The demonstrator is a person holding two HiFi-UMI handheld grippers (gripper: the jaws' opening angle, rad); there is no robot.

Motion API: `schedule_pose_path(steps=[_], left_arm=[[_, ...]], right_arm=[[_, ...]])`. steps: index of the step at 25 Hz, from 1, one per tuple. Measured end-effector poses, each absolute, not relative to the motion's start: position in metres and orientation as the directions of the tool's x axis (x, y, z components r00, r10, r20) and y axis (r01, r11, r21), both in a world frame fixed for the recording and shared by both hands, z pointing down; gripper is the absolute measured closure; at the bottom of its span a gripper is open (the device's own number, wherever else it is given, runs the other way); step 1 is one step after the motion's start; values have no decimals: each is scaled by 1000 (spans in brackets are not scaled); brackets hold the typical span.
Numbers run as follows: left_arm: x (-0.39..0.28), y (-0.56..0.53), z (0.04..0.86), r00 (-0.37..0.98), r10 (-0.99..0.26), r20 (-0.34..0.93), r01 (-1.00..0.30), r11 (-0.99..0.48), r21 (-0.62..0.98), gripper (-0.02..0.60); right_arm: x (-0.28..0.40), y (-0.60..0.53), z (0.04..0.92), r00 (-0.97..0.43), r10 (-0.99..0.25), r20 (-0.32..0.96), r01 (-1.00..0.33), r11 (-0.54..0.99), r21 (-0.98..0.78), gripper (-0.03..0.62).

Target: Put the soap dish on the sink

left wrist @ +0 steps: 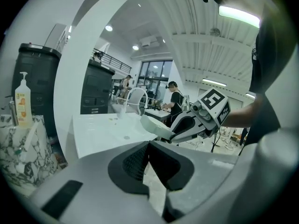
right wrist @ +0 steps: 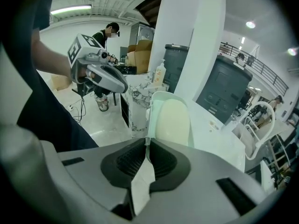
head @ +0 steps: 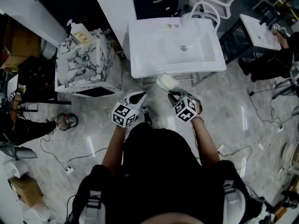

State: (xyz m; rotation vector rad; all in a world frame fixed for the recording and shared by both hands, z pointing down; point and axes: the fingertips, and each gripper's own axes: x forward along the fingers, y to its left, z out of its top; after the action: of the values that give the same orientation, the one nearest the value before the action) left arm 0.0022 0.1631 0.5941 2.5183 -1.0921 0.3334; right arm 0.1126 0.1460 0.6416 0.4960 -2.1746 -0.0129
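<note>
A pale green soap dish (head: 167,82) with a cream bar of soap in it hangs just in front of the white sink's (head: 140,55) front edge. My right gripper (head: 172,93) is shut on the dish's rim. In the right gripper view the dish (right wrist: 170,120) stands on edge above the closed jaws (right wrist: 147,146), with the sink (right wrist: 219,129) beyond it. My left gripper (head: 140,97) hovers to the left of the dish, shut and holding nothing (left wrist: 148,147). The left gripper view shows the dish (left wrist: 156,126) held by the right gripper (left wrist: 174,135) near the sink (left wrist: 98,129).
A marble-patterned cabinet (head: 84,64) stands left of the sink with a pump bottle (head: 79,31) on top. A white faucet (head: 205,8) rises at the sink's back right. Cables and a power strip (head: 69,169) lie on the floor. A seated person (head: 275,59) is at the far right.
</note>
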Motion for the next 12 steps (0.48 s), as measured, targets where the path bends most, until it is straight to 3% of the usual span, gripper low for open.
schedule_pose_path(steps=[12], left_arm=[[-32,104,599,683,-639,354,-728,-639,249,581]], right_arm=[[82,92,651,-512,-352,784,-354,918,181,574]])
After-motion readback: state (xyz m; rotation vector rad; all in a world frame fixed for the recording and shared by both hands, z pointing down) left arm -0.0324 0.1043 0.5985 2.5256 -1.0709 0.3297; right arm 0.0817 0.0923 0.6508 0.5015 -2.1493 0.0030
